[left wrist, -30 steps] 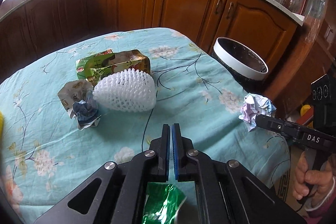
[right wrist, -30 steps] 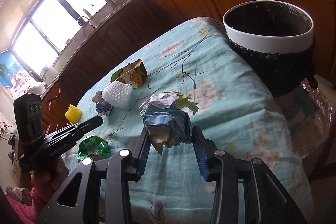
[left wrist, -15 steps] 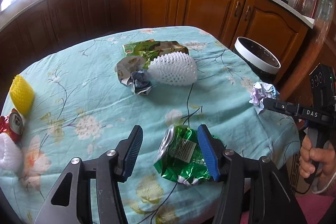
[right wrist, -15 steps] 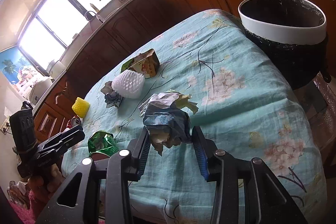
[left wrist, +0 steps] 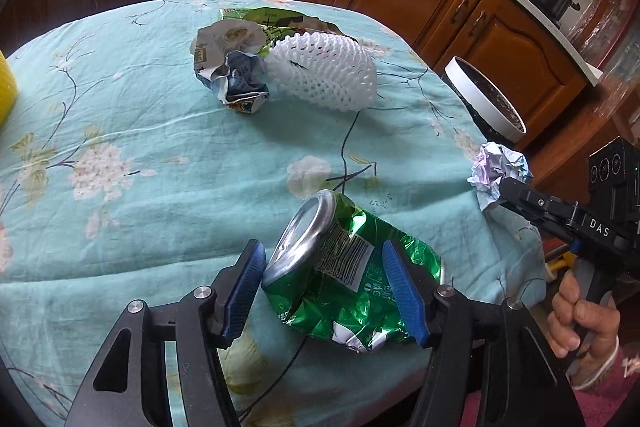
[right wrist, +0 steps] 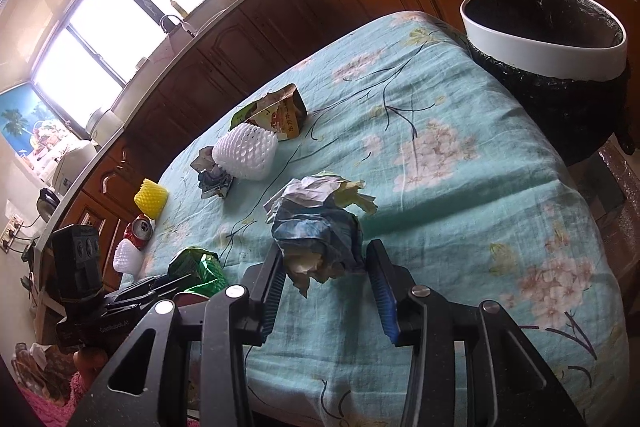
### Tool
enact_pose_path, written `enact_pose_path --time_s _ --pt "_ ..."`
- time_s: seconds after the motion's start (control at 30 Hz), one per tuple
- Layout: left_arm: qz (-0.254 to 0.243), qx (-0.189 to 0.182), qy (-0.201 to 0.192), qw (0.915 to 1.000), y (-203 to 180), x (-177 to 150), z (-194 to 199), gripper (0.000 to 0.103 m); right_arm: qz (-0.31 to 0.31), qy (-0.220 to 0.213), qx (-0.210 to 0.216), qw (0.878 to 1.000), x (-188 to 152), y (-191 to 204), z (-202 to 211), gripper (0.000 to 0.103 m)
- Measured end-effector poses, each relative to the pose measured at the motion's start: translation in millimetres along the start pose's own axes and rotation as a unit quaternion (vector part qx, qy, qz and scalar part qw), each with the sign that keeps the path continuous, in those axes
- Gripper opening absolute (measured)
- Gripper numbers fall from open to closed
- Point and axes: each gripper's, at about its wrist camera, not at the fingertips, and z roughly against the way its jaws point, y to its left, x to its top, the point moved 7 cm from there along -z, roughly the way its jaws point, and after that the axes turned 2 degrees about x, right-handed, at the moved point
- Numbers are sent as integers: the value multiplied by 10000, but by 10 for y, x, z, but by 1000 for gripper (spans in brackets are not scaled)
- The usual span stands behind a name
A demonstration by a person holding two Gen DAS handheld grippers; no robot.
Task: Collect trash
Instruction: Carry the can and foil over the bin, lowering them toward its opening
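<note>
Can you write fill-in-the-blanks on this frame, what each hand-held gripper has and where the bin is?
1. The left hand-held gripper straddles a crushed ____ can.
2. The right hand-held gripper holds a wad of crumpled ____.
3. The bin has a ____ rim.
Missing: green; paper; white

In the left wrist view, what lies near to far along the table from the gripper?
left gripper → crushed green can → crumpled dark wrapper → white foam net → green carton.
</note>
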Motion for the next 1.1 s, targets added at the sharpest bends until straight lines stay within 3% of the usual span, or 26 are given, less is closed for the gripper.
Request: enact_pose_path --time_s 0.1,0.2,0.43,0.53,0.6,0.67,0.77,0.9,1.0,1.1 --pt "46 -105 68 9999 19 8 -62 63 -50 -2 -27 10000 15 -37 2 42" --pt "80 97 108 9999 68 -52 24 69 -53 -35 -32 10000 38 -50 36 42" --pt "324 310 235 9987 -3 -274 301 73 -21 -62 49 10000 108 -45 21 43" --pt "556 47 386 9977 -60 -327 212 72 4 -59 96 9999 108 -26 6 43" --pt "641 4 313 9974 -87 -300 234 71 -9 -41 104 9999 103 -36 2 43" --pt "792 -263 312 9960 -134 -244 179 70 -10 -59 106 9999 103 -42 20 43" --pt "702 -457 367 9958 -247 -167 7 51 -33 -65 103 9999 104 -66 36 43" --pt "345 -587 299 9972 -434 -45 -182 36 -78 -145 73 9998 127 -117 102 43" --pt "144 -694 180 9973 -532 63 -237 18 -132 -205 -1 9997 147 -187 148 42" --pt "-44 -663 119 9977 -593 161 -302 16 -164 -205 -16 9997 146 -227 170 42"
